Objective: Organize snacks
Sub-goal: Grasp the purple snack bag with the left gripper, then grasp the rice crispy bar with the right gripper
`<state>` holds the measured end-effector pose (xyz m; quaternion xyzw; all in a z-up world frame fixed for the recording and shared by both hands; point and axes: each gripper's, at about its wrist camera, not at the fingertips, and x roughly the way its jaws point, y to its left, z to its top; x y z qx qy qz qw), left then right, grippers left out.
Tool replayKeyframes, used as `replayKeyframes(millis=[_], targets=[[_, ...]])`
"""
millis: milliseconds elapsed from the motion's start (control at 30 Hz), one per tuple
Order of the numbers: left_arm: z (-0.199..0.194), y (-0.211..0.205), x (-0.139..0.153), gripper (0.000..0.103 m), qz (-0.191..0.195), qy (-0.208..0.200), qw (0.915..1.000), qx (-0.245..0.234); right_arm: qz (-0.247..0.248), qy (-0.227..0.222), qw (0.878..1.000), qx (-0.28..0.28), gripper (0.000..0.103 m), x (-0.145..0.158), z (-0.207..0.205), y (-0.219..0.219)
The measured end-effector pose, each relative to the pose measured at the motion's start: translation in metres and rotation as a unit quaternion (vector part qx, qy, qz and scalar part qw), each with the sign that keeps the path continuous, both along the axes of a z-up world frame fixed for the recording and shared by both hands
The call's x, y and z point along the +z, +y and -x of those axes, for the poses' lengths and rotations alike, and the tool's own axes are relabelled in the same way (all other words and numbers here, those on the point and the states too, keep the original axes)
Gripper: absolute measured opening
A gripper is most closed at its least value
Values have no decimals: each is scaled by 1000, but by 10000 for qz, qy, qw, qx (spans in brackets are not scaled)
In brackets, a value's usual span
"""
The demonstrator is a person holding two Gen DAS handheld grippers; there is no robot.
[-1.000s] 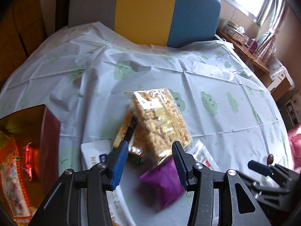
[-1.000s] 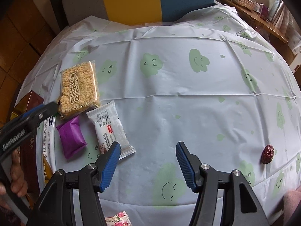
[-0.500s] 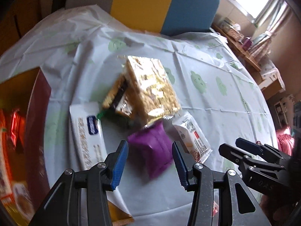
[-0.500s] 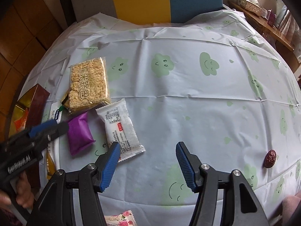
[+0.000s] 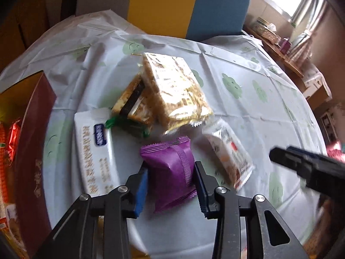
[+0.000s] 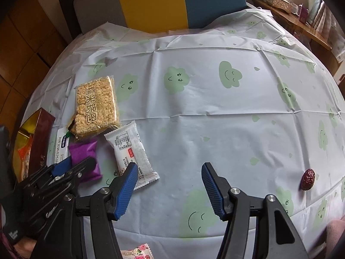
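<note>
A purple snack packet lies on the cloud-print tablecloth. My left gripper straddles it and its jaws are closing, the blue pads right at the packet's two sides without squeezing it. The right wrist view shows this gripper low at the left, over the purple packet. My right gripper hovers open and empty above bare cloth. Beside its left finger lies a white packet with a red label. A clear pack of puffed rice crisps leans on a brown-and-black pack.
A dark red box holding snacks stands open at the left table edge. A long white pack and a green wrapper lie beside it. A red date sits far right, a floral packet at the near edge. A chair stands behind the table.
My left gripper has come down and forward until the purple packet sits between its fingers, and the jaws have narrowed. The right gripper has kept still.
</note>
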<state>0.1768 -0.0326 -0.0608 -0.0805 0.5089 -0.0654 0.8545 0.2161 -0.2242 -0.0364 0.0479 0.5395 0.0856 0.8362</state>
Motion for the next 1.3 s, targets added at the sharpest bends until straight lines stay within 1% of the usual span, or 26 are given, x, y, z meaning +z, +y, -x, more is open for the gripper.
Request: replayKeyframes(millis=[100, 200, 300, 400, 467, 533, 567, 600, 667, 733, 767, 833, 967, 1000, 1033, 1067, 1133, 1200, 1233, 1267, 1300], targets=[[21, 3, 5, 39, -129, -169, 9997, -141, -13, 15, 10000, 31, 62, -2, 0, 2], [37, 3, 5, 40, -164, -310, 9990, -292, -139, 15, 9999, 95, 62, -4, 0, 5], [51, 2, 0, 40, -174, -354, 9984, -411, -404, -32, 9989, 228, 62, -3, 1, 10], [61, 3, -3, 40, -118, -499, 9973, -526, -702, -101, 9969, 348, 62, -1, 4, 15], [63, 4, -5, 40, -71, -515, 9971, -549, -1024, -74, 9936, 475, 62, 1, 4, 20], [63, 7, -7, 40, 10, -518, 9972, -540, -1111, -51, 9922, 558, 67, 5, 0, 29], [62, 9, -8, 40, 75, -512, 9973, -523, -1113, -56, 9917, 635, 72, 8, -3, 35], [62, 11, -9, 40, 142, -506, 9974, -503, -1116, -79, 9908, 755, 75, 11, -8, 43], [62, 11, -10, 40, 205, -516, 9972, -496, -1019, -209, 9893, 1027, 77, 19, -22, 61], [63, 10, -10, 40, 169, -561, 9969, -522, -896, -231, 9879, 1246, 79, 21, -38, 79], [64, 9, -10, 40, 143, -583, 9968, -536, -831, -207, 9873, 1338, 81, 20, -44, 84], [64, 9, -11, 41, 126, -616, 9965, -557, -548, -160, 9877, 1457, 81, 13, -61, 98], [65, 11, -12, 41, 189, -616, 9964, -554, -181, -17, 9888, 1478, 81, -2, -90, 116], [66, 12, -12, 41, 194, -621, 9963, -553, -152, 5, 9885, 1505, 81, -4, -94, 118], [68, 12, -12, 41, 200, -627, 9963, -550, -92, 48, 9881, 1537, 82, -9, -100, 122], [68, 13, -12, 41, 206, -628, 9963, -546, -111, 43, 9881, 1535, 86, -11, -104, 123], [67, 14, -12, 41, 233, -616, 9964, -536, -208, 109, 9877, 1543, 86, -16, -111, 125], [66, 15, -13, 41, 243, -615, 9964, -534, -191, 252, 9878, 1526, 86, -23, -115, 128], [66, 15, -13, 41, 237, -622, 9963, -538, -176, 327, 9875, 1529, 83, -29, -115, 129], [66, 15, -13, 41, 237, -626, 9963, -538, -171, 345, 9873, 1541, 75, -31, -114, 130], [66, 15, -14, 41, 239, -628, 9963, -534, -268, 267, 9877, 1514, 74, -31, -111, 128]])
